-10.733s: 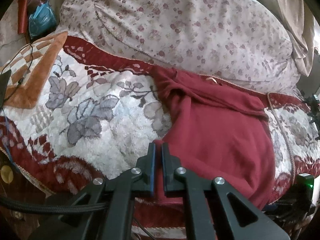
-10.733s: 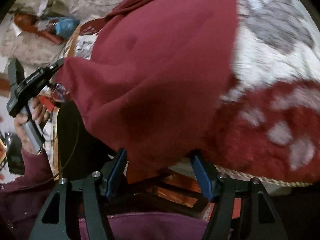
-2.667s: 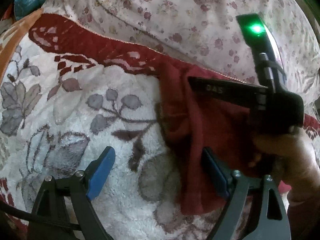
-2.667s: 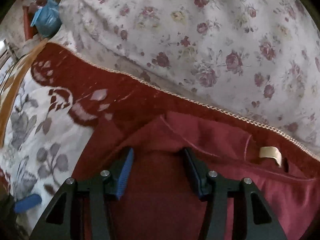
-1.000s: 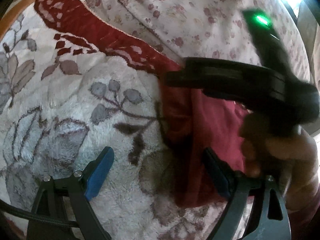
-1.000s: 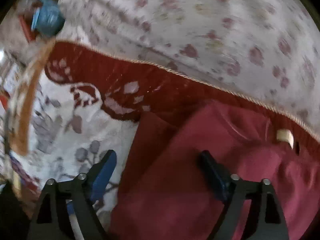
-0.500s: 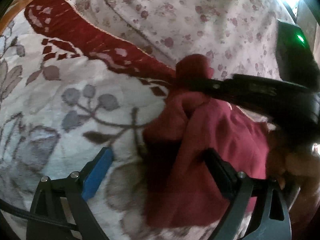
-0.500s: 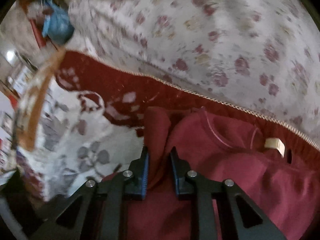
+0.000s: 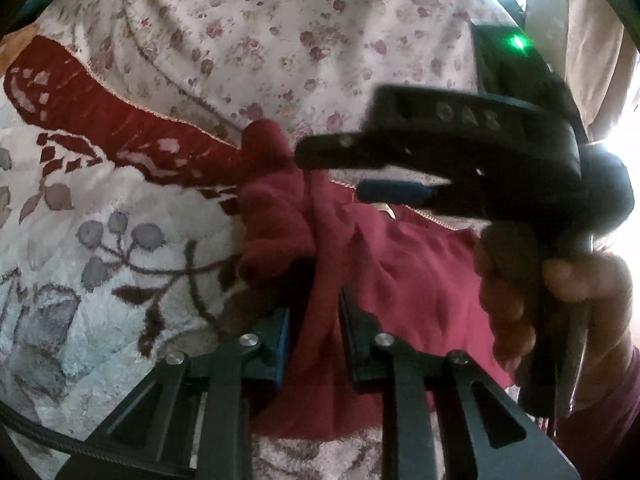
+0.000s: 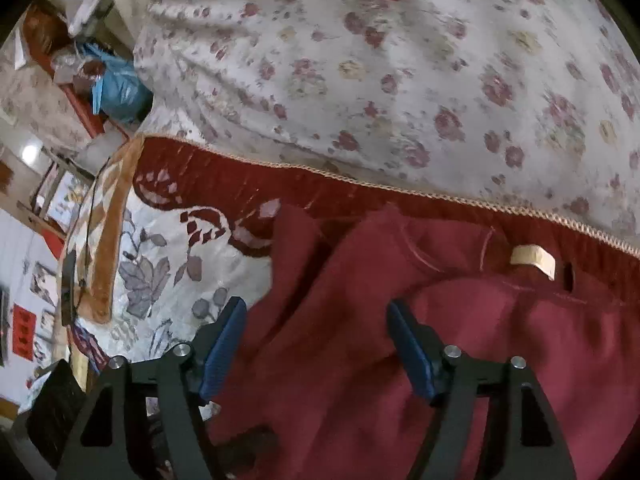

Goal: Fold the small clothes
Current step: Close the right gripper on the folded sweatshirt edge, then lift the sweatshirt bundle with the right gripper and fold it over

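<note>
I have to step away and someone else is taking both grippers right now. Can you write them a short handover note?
Left gripper: jaws closing on a bunched fold of the red garment, cloth between the pads.
Right gripper: jaws opening, cloth under them but not pinched. In the left view it hangs above the garment, held by a hand.
Garment: lies on the flowered blanket, collar and its tag toward the floral quilt.
Done: left edge gathered and lifted.
Left: the garment is rumpled, not a neat packet; carry the fold across, flatten, finish.
</note>
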